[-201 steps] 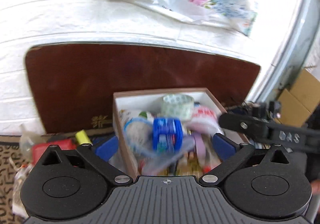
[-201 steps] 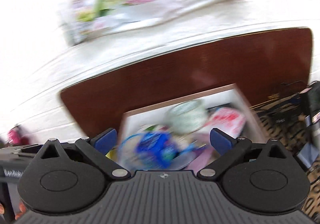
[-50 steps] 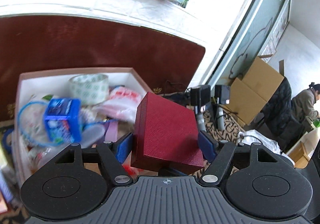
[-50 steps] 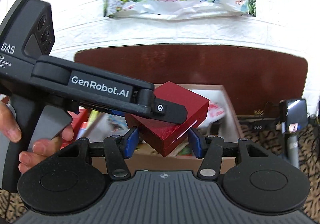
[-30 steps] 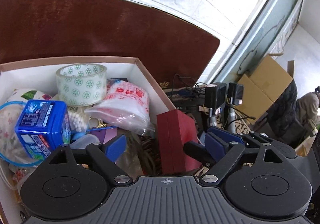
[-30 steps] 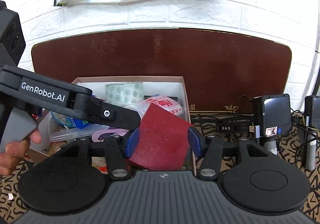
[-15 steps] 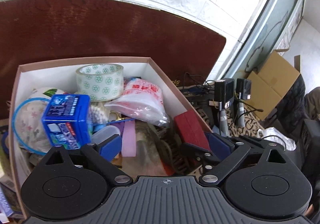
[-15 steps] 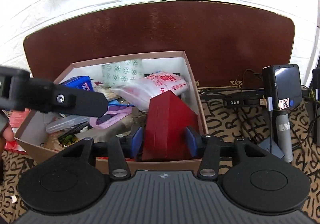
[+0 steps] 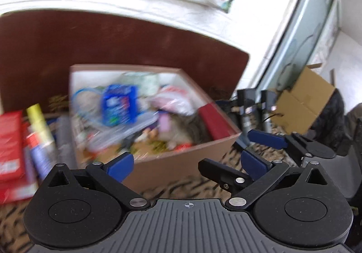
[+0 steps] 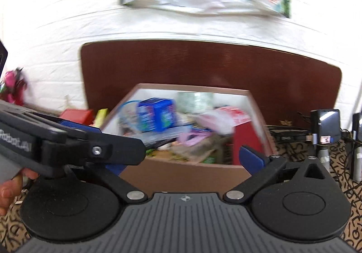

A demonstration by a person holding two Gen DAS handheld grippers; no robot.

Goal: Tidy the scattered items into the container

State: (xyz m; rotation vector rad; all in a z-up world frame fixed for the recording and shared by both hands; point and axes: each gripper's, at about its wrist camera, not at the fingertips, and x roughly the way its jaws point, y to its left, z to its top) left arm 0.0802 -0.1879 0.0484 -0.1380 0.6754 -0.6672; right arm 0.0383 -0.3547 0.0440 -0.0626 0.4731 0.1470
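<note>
The pink cardboard container (image 9: pixel 181 159) (image 10: pixel 181 173) stands ahead of both grippers, full of jumbled items. Among them are a blue tin (image 9: pixel 120 103) (image 10: pixel 156 115) and a tape roll (image 10: pixel 196 99). The dark red box (image 9: pixel 212 121) (image 10: pixel 246 137) stands on edge inside against the right wall, free of any grip. My left gripper (image 9: pixel 187 162) is short of the front wall, its jaws opening with nothing between them. My right gripper (image 10: pixel 183 162) is beside it, jaws also opening and empty. Its left finger is hidden behind the left gripper's body.
A red packet (image 9: pixel 10 144), a yellow item (image 9: pixel 38 121) and other packets lie left of the container. A brown board (image 9: pixel 135 45) stands behind it. Black devices on stands (image 10: pixel 325 126) and cables sit to the right on the patterned mat. A brown carton (image 9: pixel 303 99) is farther right.
The right gripper let go of the red box, which now stands in the container's right side. Both grippers drew back from the container and their jaws spread wide.
</note>
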